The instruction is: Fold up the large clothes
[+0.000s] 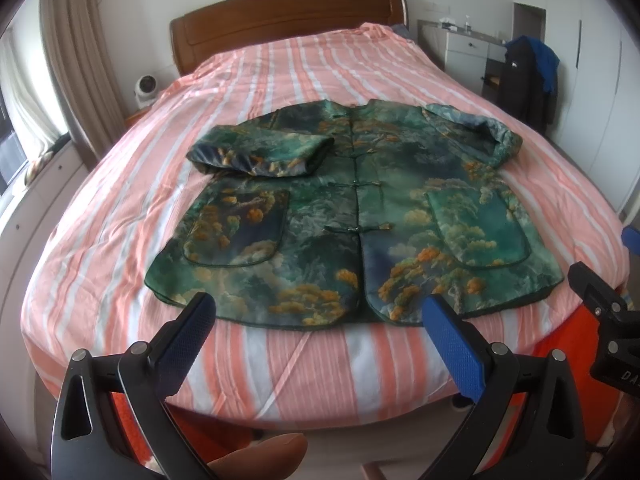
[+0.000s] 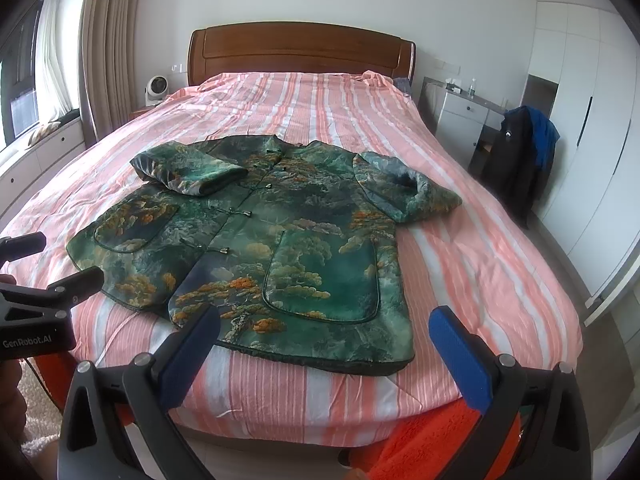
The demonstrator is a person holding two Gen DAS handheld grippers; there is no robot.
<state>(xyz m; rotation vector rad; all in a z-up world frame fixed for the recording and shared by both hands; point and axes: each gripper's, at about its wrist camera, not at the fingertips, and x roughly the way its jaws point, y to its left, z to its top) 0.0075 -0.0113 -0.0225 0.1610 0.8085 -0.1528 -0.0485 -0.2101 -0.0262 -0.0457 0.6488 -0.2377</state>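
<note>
- Right wrist view: your left gripper reads "GenRobot.AI", jaws apart, empty
- Your right gripper gapes wide, empty, before the green jacket on the bed

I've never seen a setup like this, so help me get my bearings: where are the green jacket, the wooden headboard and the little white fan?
green jacket (image 1: 320, 208): left wrist view, on its buttoned front.
wooden headboard (image 2: 300, 50): right wrist view, on the middle of its panel.
white fan (image 2: 155, 87): right wrist view, on its round face.

Left tool and right tool gape, empty.
</note>
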